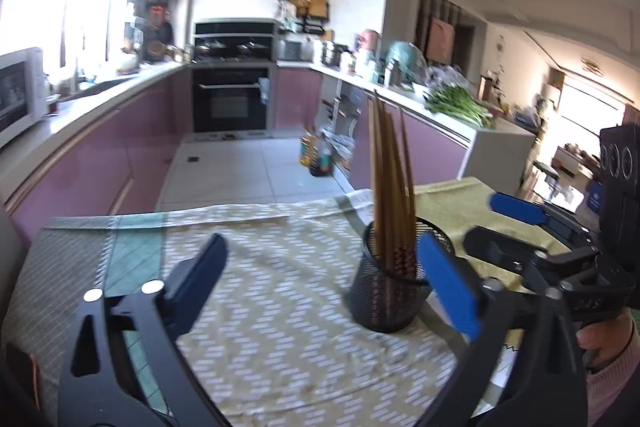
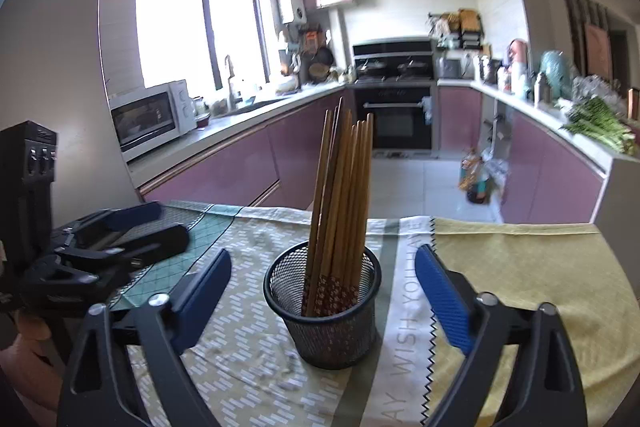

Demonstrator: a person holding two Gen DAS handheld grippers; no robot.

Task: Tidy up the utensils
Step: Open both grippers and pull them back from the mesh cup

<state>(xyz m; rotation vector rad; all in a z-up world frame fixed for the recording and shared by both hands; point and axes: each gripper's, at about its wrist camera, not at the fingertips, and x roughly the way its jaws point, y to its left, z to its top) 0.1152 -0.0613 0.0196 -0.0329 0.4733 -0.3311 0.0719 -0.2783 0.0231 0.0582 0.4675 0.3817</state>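
The black mesh cup (image 2: 323, 307) stands upright on the patterned cloth (image 2: 248, 367), a bundle of wooden chopsticks (image 2: 340, 195) standing in it, leaning slightly; the right gripper (image 2: 323, 291) is spread wide with the cup between its blue pads (image 2: 444, 303), neither pad touching it; the left gripper (image 1: 320, 287) is also wide open and holds nothing, the cup just beyond its right pad; each gripper shows at the edge of the other's view.
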